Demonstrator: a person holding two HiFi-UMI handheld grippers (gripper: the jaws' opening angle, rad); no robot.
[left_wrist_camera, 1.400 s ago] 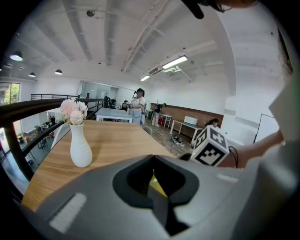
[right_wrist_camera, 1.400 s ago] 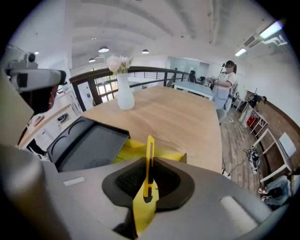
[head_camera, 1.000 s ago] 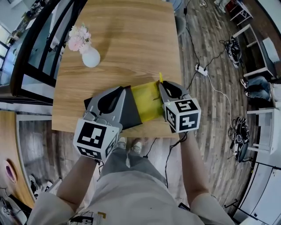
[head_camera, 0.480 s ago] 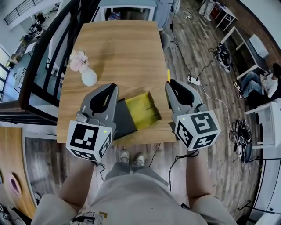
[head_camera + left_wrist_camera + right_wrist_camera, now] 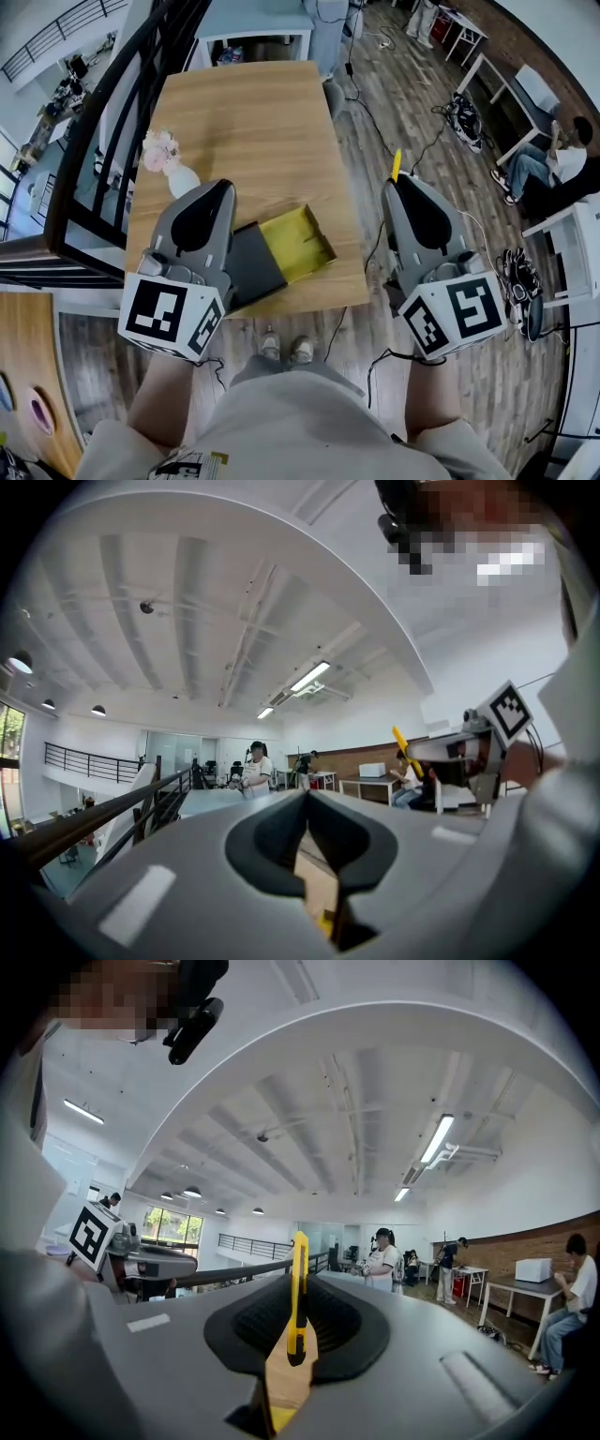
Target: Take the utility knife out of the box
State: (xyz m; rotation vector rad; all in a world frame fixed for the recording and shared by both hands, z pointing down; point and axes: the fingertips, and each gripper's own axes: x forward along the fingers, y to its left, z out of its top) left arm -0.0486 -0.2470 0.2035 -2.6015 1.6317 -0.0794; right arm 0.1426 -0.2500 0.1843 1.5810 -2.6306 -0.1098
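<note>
The yellow utility knife [image 5: 396, 165] sticks up from the tips of my right gripper [image 5: 401, 185], which is shut on it and hangs past the table's right edge, over the floor. In the right gripper view the knife [image 5: 298, 1251] stands upright between the dark pads of that gripper [image 5: 298, 1290]. The box lies near the table's front edge, its yellow tray [image 5: 296, 245] slid out of the black sleeve [image 5: 249, 268]. My left gripper [image 5: 221, 187] hovers above the sleeve, shut and holding nothing; its tips meet [image 5: 307, 797].
A white vase with pink flowers [image 5: 176, 172] stands on the wooden table [image 5: 253, 122] at the left. A dark railing [image 5: 98, 150] runs along the left side. Cables [image 5: 427, 141] lie on the floor at the right, near a seated person [image 5: 539, 159].
Both grippers have risen and spread apart. The right one has carried the knife up and to the right, from above the yellow tray to beyond the table's edge.
</note>
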